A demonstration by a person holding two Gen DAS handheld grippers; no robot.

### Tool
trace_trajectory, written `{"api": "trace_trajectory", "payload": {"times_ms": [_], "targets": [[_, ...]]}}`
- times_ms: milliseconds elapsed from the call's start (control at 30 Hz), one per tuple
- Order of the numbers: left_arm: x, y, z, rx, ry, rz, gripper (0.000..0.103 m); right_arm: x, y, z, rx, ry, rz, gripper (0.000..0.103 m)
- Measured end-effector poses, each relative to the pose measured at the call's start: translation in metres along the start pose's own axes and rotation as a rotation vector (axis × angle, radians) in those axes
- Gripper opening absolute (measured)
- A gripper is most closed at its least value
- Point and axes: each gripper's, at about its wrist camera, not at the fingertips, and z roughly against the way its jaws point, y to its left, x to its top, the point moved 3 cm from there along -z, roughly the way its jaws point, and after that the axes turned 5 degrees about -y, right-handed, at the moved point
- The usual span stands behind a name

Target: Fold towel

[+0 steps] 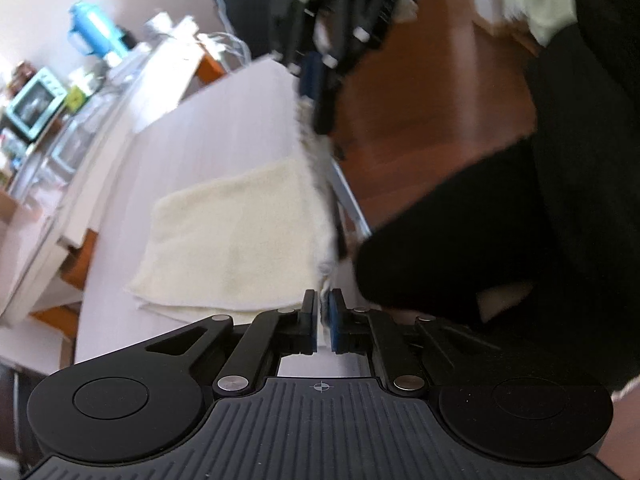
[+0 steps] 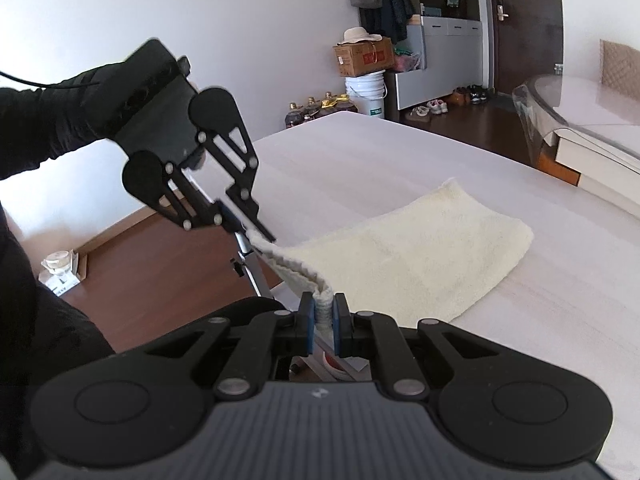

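Right wrist view: the cream towel (image 2: 420, 256) lies folded on the white counter (image 2: 400, 160), near its edge. The right hand-held gripper (image 2: 323, 320) is clenched on one raised corner of the towel. The left hand-held gripper (image 2: 250, 230), in a black-gloved hand (image 2: 92, 104), pinches the neighbouring corner, jaws closed on it.
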Motion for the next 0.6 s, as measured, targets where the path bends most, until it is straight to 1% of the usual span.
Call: {"api": "trace_trajectory", "payload": {"times_ms": [100, 233, 367, 433, 533, 600], "targets": [[0.005, 0.021, -0.001, 0.035, -0.015, 0.029, 0.006, 0.010, -0.025, 0.007, -0.005, -0.028, -0.065, 0.010], [0.008, 0.047, -0.009, 0.068, -0.019, 0.054, 0.006, 0.018, -0.052, 0.008, 0.002, -0.038, -0.122, 0.010], [0.008, 0.069, -0.019, 0.089, -0.014, 0.073, 0.006, 0.026, -0.084, -0.001, 0.034, -0.015, -0.151, 0.010], [0.007, 0.080, -0.023, 0.095, -0.016, 0.090, 0.006, 0.032, -0.094, -0.006, 0.039, 0.004, -0.139, 0.010], [0.006, 0.097, -0.025, 0.106, -0.019, 0.101, 0.006, 0.049, -0.107, -0.019, 0.051, 0.034, -0.084, 0.010], [0.007, 0.107, -0.024, 0.122, -0.031, 0.115, 0.006, 0.066, -0.109, -0.022, 0.085, 0.025, -0.014, 0.010]]}}
